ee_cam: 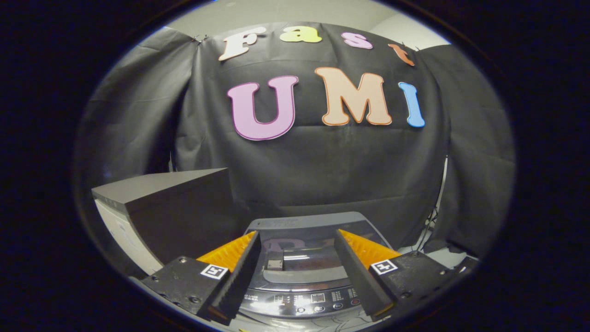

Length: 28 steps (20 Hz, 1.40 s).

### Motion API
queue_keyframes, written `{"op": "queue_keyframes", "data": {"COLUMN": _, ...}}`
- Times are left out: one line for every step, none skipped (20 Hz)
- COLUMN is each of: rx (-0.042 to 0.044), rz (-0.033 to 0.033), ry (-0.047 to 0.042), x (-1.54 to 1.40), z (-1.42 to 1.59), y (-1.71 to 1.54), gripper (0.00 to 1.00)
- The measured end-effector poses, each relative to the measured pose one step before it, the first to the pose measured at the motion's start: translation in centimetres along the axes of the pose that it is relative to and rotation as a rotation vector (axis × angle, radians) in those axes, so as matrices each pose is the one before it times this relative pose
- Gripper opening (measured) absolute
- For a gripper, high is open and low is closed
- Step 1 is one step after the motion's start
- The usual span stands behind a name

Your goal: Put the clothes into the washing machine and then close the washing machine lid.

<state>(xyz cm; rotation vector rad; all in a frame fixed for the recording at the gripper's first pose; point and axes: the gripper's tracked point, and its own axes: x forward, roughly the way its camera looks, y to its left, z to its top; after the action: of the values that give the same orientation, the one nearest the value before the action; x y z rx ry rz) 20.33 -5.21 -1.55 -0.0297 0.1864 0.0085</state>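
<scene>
Above the washing machine (pixel 304 258), claw (pixel 297 240) spread wide, gripping nothing. Lid (pixel 318 230) down between the fingers (pixel 239 272).

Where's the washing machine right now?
In the gripper view, the washing machine sits just ahead of the open gripper, lid down, right of a dark box.

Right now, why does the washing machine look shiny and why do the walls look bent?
In the gripper view, the washing machine lid and control panel are glossy, so they mirror the booth lights as bright glare. The fisheye lens curves the black cloth wall and the dark box. The hand-held gripper is open, its fingers sharp.
</scene>
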Motion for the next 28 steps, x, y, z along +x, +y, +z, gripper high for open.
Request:
{"op": "queue_keyframes", "data": {"rx": 0.00713, "rz": 0.01811, "ry": -0.00089, "x": -0.553, "z": 0.186, "y": 0.37, "gripper": 0.97}}
{"op": "queue_keyframes", "data": {"rx": 0.00153, "rz": 0.01183, "ry": -0.00518, "x": -0.461, "z": 0.22, "y": 0.42, "gripper": 0.97}}
{"op": "queue_keyframes", "data": {"rx": -0.01358, "rz": 0.01661, "ry": -0.01149, "x": -0.451, "z": 0.4, "y": 0.472, "gripper": 0.97}}
{"op": "queue_keyframes", "data": {"rx": -0.02026, "rz": 0.01012, "ry": -0.02094, "x": -0.473, "z": 0.502, "y": 0.422, "gripper": 0.97}}
{"op": "queue_keyframes", "data": {"rx": -0.0137, "rz": 0.00968, "ry": -0.01251, "x": -0.517, "z": 0.323, "y": 0.478, "gripper": 0.97}}
{"op": "queue_keyframes", "data": {"rx": -0.01863, "rz": 0.02565, "ry": -0.01393, "x": -0.537, "z": 0.047, "y": 0.744, "gripper": 0.97}}
{"op": "queue_keyframes", "data": {"rx": -0.01676, "rz": 0.01268, "ry": -0.00503, "x": -0.234, "z": 0.085, "y": 0.412, "gripper": 0.97}}
{"op": "queue_keyframes", "data": {"rx": -0.01519, "rz": 0.01328, "ry": -0.0102, "x": -0.652, "z": 0.22, "y": 0.492, "gripper": 0.97}}
{"op": "queue_keyframes", "data": {"rx": -0.00211, "rz": 0.01085, "ry": -0.01038, "x": -0.543, "z": 0.305, "y": 0.393, "gripper": 0.97}}
{"op": "queue_keyframes", "data": {"rx": -0.00118, "rz": 0.01492, "ry": -0.01655, "x": -0.711, "z": 0.411, "y": 0.46, "gripper": 0.97}}
{"op": "queue_keyframes", "data": {"rx": 0.00513, "rz": 0.00828, "ry": -0.01774, "x": -0.724, "z": 0.513, "y": 0.39, "gripper": 0.98}}
{"op": "queue_keyframes", "data": {"rx": 0.00865, "rz": 0.00068, "ry": -0.0126, "x": -0.576, "z": 0.171, "y": 0.065, "gripper": 0.98}}
{"op": "queue_keyframes", "data": {"rx": 0.00936, "rz": -0.00745, "ry": -0.01622, "x": -0.388, "z": 0.376, "y": 0.071, "gripper": 0.98}}
{"op": "queue_keyframes", "data": {"rx": -0.00255, "rz": -0.00517, "ry": -0.00455, "x": -0.347, "z": 0.181, "y": 0.302, "gripper": 0.98}}
{"op": "queue_keyframes", "data": {"rx": -0.00975, "rz": 0.00386, "ry": -0.00289, "x": -0.416, "z": 0.107, "y": 0.546, "gripper": 0.98}}
{"op": "queue_keyframes", "data": {"rx": -0.01291, "rz": 0.00175, "ry": -0.00803, "x": -0.573, "z": 0.191, "y": 0.574, "gripper": 0.98}}
{"op": "queue_keyframes", "data": {"rx": -0.00729, "rz": 0.00139, "ry": -0.00772, "x": -0.627, "z": 0.274, "y": 0.361, "gripper": 0.98}}
{"op": "queue_keyframes", "data": {"rx": 0.00406, "rz": -0.00263, "ry": -0.01222, "x": -0.604, "z": 0.156, "y": 0.279, "gripper": 0.98}}
{"op": "queue_keyframes", "data": {"rx": 0.01556, "rz": 0.00299, "ry": -0.00437, "x": -0.866, "z": 0.233, "y": 0.288, "gripper": 0.98}}
{"op": "queue_keyframes", "data": {"rx": 0.02093, "rz": 0.003, "ry": -0.00252, "x": -1.048, "z": -0.149, "y": 0.536, "gripper": 0.98}}
{"op": "queue_keyframes", "data": {"rx": 0.01335, "rz": 0.01295, "ry": -0.013, "x": -1.065, "z": 0.299, "y": 0.523, "gripper": 0.98}}
{"op": "queue_keyframes", "data": {"rx": -0.0019, "rz": 0.00526, "ry": -0.00679, "x": -1.007, "z": 0.265, "y": 0.336, "gripper": 0.98}}
{"op": "queue_keyframes", "data": {"rx": -0.01404, "rz": -0.00209, "ry": 0.00228, "x": -0.957, "z": -0.023, "y": -0.088, "gripper": 0.97}}
{"op": "queue_keyframes", "data": {"rx": -0.01245, "rz": -0.00215, "ry": -0.00724, "x": -0.936, "z": 0.099, "y": -0.091, "gripper": 0.97}}
{"op": "queue_keyframes", "data": {"rx": -0.00723, "rz": -0.00344, "ry": -0.01125, "x": -0.79, "z": 0.361, "y": -0.252, "gripper": 0.97}}
{"op": "queue_keyframes", "data": {"rx": 0.00423, "rz": 0.00022, "ry": 0.00229, "x": -0.713, "z": -0.142, "y": -0.148, "gripper": 0.97}}
{"op": "queue_keyframes", "data": {"rx": 0.01762, "rz": -0.01845, "ry": -0.00627, "x": -0.47, "z": 0.115, "y": -0.364, "gripper": 0.97}}
{"op": "queue_keyframes", "data": {"rx": 0.00223, "rz": -0.00113, "ry": 0.00298, "x": -0.67, "z": -0.019, "y": -0.431, "gripper": 0.97}}
